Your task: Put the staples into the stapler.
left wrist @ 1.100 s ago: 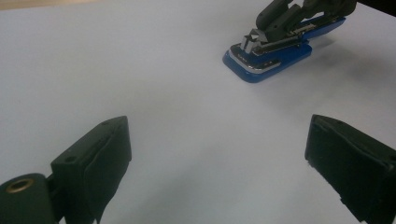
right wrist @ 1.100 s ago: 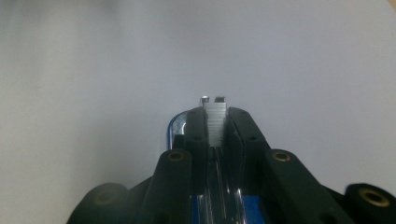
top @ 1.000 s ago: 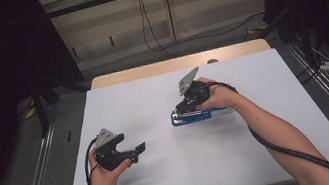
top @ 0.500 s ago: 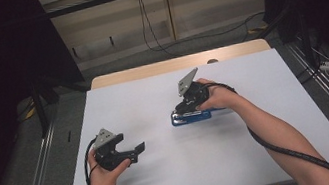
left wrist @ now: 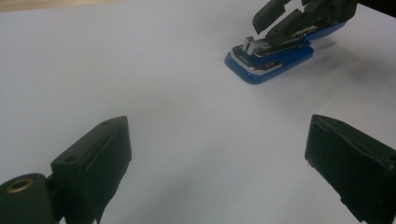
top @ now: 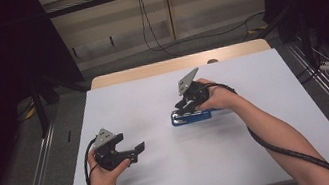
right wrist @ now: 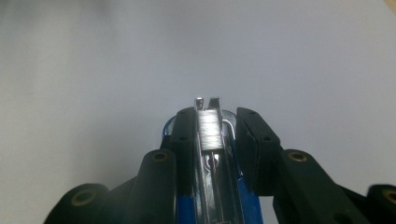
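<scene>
Right gripper view: right gripper straddles the blue stapler, jaws just eased apart, one pad clear. Left gripper gapes wide, holding nothing. Stapler sits mid-table, a white surface; cables trail across the grey floor beyond.

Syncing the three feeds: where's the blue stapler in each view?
High view: blue stapler lies mid-table, under the right gripper.
Left gripper view: upper right, flat on the white table, the right gripper's jaws over it.
Right gripper view: bottom centre, running up between that gripper's own jaws.
Shared landmark: the stapler's silver metal front end.
</scene>
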Available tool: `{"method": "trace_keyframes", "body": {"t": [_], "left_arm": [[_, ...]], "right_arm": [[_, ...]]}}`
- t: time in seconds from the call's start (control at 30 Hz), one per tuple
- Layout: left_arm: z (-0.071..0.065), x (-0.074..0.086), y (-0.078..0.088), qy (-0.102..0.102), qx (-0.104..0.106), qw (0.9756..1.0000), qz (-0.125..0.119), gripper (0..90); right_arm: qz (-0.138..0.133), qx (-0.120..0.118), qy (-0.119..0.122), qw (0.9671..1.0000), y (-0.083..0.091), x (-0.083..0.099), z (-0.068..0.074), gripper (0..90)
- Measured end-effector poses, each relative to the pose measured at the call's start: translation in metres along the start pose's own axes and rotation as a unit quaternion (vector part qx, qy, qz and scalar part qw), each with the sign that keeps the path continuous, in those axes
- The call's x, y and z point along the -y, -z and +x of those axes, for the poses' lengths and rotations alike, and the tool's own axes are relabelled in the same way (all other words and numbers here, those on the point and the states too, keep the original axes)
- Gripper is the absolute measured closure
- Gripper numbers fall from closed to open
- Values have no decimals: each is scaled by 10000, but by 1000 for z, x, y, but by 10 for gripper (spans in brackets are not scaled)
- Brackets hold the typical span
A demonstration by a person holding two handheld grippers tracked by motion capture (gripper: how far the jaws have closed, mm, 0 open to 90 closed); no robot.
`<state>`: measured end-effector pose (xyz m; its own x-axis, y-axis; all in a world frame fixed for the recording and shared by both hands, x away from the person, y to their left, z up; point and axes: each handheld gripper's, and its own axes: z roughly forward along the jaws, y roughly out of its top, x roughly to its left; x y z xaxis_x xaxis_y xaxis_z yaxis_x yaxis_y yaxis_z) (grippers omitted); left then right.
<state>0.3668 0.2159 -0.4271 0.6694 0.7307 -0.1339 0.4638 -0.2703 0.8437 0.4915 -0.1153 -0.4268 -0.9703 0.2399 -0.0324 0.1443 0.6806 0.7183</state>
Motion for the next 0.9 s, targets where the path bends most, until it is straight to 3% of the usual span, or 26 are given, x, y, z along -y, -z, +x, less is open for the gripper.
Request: {"method": "trace_keyframes", "body": {"t": [0.17,0.33,0.53,0.9], "left_arm": [[-2,0,-2,23,21,10000,-13,74],[-3,-1,-4,13,41,10000,-9,74],[-4,-3,-7,-10,61,10000,31,74],[-9,-5,-17,-69,109,9999,107,77]], "right_arm": [[-178,138,-246,9994,9,3,0,569],[-277,285,-428,9983,20,9,4,505],[-358,524,-687,9956,33,21,8,393],[-373,939,-1014,9897,58,43,17,275]]}}
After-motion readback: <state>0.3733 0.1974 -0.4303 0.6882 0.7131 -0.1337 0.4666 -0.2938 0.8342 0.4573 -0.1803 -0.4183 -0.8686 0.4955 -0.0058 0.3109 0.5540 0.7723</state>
